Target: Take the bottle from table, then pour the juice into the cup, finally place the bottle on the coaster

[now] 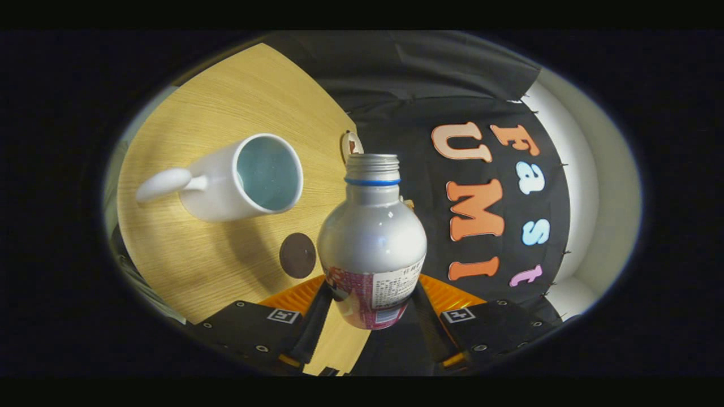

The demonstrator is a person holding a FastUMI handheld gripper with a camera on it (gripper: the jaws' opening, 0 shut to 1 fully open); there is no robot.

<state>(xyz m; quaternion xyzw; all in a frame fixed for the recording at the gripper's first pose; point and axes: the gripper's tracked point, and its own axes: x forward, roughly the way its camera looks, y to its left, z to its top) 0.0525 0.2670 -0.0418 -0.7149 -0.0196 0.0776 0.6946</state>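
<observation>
A silver metal bottle [371, 237] with a blue neck ring, an uncapped threaded mouth and a pink label stands between my fingers. My gripper [370, 308] is shut on its lower body and holds it off the wooden table [186, 254]. Beyond the fingers and to the left of the bottle stands a white cup [243, 178] with a handle and a pale blue inside. A small dark round coaster [297, 255] lies on the table between the cup and the bottle. The view is tilted, so the table leans.
The round table's edge runs just behind the bottle, with the booth's black cloth wall [430, 85] beyond it. A small pale object [351, 144] peeks out at the table's edge behind the bottle's mouth. A white wall [588, 186] shows past the cloth.
</observation>
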